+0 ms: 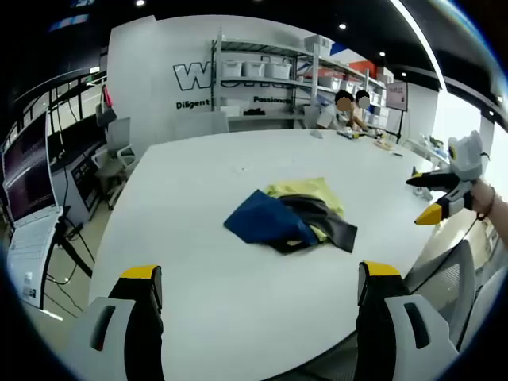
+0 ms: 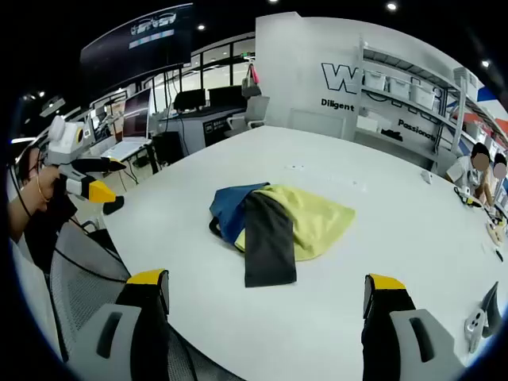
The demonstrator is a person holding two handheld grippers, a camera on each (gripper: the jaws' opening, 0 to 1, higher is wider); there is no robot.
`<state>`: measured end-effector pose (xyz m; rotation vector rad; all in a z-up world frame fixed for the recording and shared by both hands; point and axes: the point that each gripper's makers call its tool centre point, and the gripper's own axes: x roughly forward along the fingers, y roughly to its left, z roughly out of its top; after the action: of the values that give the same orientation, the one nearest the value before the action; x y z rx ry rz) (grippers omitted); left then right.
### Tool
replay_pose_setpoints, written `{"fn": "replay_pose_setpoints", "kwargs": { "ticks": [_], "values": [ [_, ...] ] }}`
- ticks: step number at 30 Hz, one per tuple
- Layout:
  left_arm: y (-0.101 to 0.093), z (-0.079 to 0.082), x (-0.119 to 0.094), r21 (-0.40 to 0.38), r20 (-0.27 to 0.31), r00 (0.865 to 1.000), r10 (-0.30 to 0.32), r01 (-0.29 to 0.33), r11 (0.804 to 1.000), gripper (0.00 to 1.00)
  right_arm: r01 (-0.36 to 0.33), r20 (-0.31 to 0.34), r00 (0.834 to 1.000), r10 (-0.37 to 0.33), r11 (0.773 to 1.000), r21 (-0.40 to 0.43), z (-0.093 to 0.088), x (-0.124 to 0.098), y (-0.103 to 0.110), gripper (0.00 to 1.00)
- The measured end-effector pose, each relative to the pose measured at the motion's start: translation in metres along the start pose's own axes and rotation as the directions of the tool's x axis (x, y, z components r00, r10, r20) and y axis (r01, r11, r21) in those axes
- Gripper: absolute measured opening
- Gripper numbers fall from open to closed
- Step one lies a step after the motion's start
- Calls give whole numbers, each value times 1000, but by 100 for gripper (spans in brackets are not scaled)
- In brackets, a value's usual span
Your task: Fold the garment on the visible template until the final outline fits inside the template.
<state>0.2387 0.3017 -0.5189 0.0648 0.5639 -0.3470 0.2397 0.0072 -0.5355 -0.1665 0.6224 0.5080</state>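
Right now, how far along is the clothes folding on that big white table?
Little looks done. The garment lies in a loose blue, yellow and dark heap on the white table, and I can't make out a template under it. Nothing is in hand: the left gripper and right gripper both hang open, short of the cloth. Left to do: spreading it flat, then all the folds.

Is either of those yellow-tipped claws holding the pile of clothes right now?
No, the garment lies alone on the white table, with both grippers open and away from it.
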Motion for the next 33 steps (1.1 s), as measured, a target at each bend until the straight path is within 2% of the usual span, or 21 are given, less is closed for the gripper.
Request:
{"fn": "replay_pose_setpoints", "kwargs": {
  "ticks": [6, 21, 33],
  "values": [
    [2, 2, -1, -15, 10, 1000, -2, 2, 1000, 98, 1, 1, 1000, -1, 1000, 3, 0, 0, -1, 100],
    [2, -2, 0, -20, -11, 1000, 1, -2, 1000, 98, -2, 2, 1000, 2, 1000, -12, 1, 2, 1, 100],
    [2, 2, 1, -22, -1, 1000, 4, -4, 1000, 98, -12, 49, 999, 12, 1000, 12, 10, 4, 3, 97]
  ]
}}
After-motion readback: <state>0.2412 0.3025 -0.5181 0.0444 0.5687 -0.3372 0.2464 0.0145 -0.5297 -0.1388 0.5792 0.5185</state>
